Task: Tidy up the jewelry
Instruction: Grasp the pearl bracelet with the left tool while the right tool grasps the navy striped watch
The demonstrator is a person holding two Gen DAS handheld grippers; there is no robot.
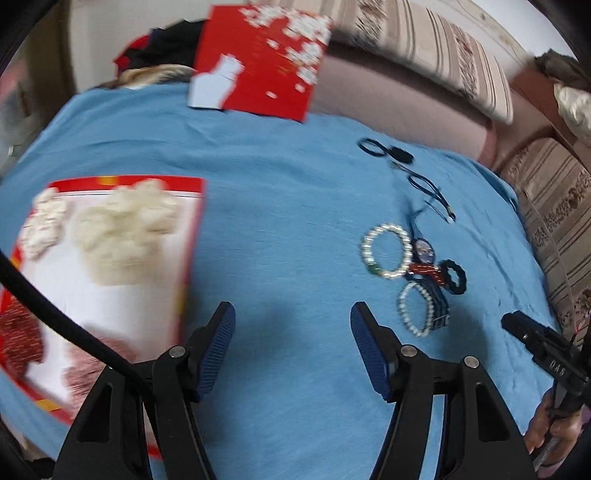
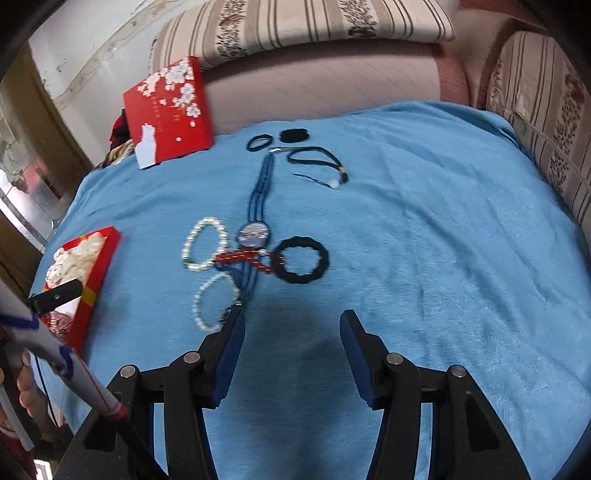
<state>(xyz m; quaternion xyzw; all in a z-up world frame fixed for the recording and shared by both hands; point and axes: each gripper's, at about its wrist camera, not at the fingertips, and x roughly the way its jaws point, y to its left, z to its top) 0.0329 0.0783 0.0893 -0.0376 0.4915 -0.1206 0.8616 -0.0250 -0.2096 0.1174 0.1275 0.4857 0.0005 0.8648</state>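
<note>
Surface: a blue fleece blanket [image 2: 424, 240] covers the surface; its far edge meets a pink sofa seat [image 2: 325, 81] with striped beige cushions [image 2: 303, 18].
Open room: the right half of the blanket in the right wrist view is bare; so is the middle strip between the jewelry and the near box in the left wrist view.
Left gripper [image 1: 291, 317]: released, jaws apart over bare blanket, nothing between them.
Right gripper [image 2: 291, 325]: released, jaws apart, empty; its left finger sits just beside the nearest pearl bracelet.
Boxes: two; a red box with white lining [image 1: 103, 273] at the near left, and a red flower-printed lid [image 2: 170, 110] leaning at the far left edge.
Pearl bead bracelets: two, [image 2: 205, 243] and [image 2: 214, 302], near centre.
Red bead bracelet [image 2: 245, 258]: one, lying between the pearls and the scrunchie.
Black scrunchie [image 2: 299, 264]: one large; two smaller black hair ties [image 2: 258, 142] far off.
Blue cord necklace with oval pendant [image 2: 255, 234]: one.
Dark cord with pale bead [image 2: 321, 162]: one, far right of the group.
</note>
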